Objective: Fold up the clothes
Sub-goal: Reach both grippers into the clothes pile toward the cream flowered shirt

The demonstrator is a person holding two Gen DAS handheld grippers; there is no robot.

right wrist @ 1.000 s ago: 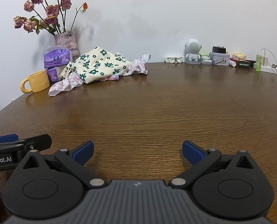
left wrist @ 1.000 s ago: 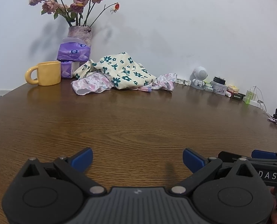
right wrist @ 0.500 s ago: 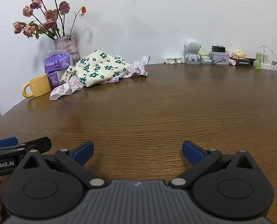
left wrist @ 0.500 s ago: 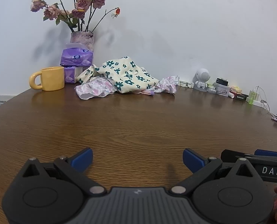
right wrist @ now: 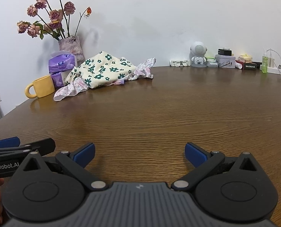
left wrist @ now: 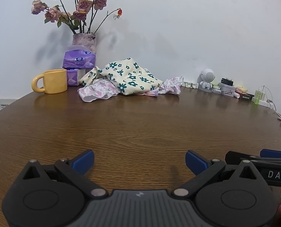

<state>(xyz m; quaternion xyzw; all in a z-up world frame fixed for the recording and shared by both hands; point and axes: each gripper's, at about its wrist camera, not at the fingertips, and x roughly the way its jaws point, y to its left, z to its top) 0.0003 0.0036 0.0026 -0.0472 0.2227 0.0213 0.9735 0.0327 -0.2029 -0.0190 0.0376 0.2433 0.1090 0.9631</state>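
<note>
A plain white wall [left wrist: 178, 28] rises behind a round, dark wood-grain table [left wrist: 140, 128] under soft, even light.

The right gripper [right wrist: 139, 152] hangs over the near edge of the table [right wrist: 159, 113], fingers wide apart, gripping nothing. A heap of clothes [right wrist: 102, 71] lies at the far left edge beside a yellow mug [right wrist: 42, 89].

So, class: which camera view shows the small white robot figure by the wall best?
The right wrist view: the white robot figure appears larger and nearer the frame's middle. In the left wrist view it is smaller, off to the right.
</note>
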